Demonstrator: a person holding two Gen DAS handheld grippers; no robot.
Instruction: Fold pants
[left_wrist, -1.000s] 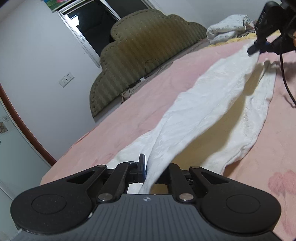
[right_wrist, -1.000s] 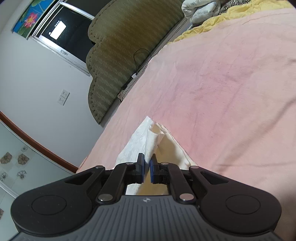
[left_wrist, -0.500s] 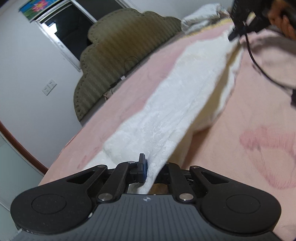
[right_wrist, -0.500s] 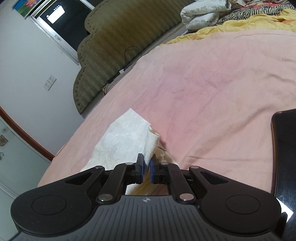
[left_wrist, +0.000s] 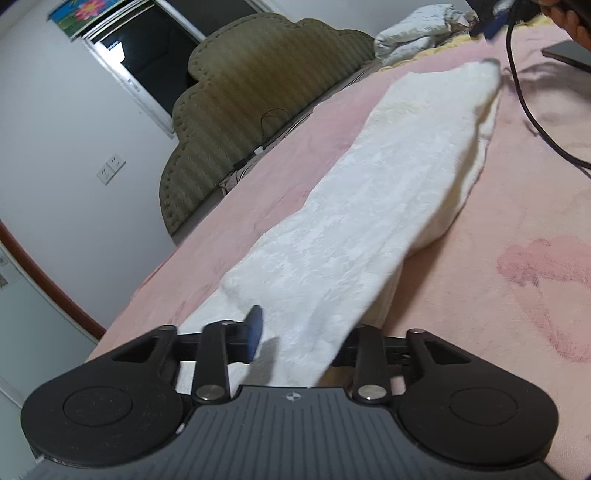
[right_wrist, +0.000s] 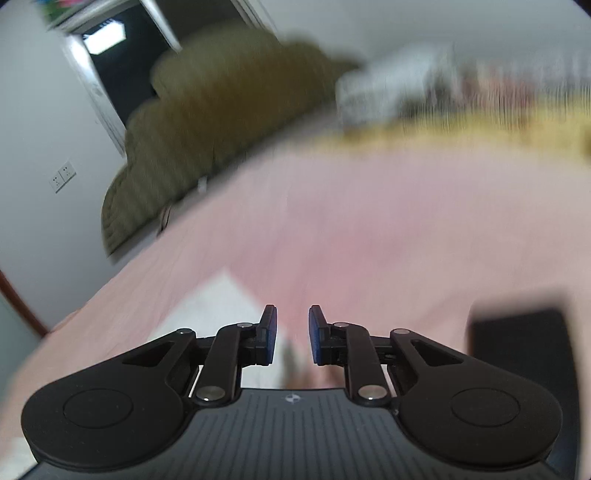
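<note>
White pants (left_wrist: 388, 206) lie as one long strip on the pink bed cover (left_wrist: 498, 206), folded lengthwise, running away from the left wrist camera. My left gripper (left_wrist: 299, 339) is open; the near end of the pants drapes loosely between its jaws and hides the right finger. My right gripper (right_wrist: 291, 339) is open and empty above the bed; a corner of the white pants (right_wrist: 221, 302) shows just below and left of its fingers. The right wrist view is motion blurred. The right gripper also shows in the left wrist view (left_wrist: 491, 22), above the far end of the pants.
An olive padded headboard (left_wrist: 258, 96) stands against the wall at the left. Bunched white bedding (left_wrist: 410, 33) and a yellow blanket (right_wrist: 480, 129) lie at the far end. A dark flat object (right_wrist: 524, 354) rests on the bed at right. A black cable (left_wrist: 528, 110) crosses the cover.
Both grippers have opened and let go of the pants. The lifted leg has come down flat on the other leg. The right gripper has risen away from the cloth.
</note>
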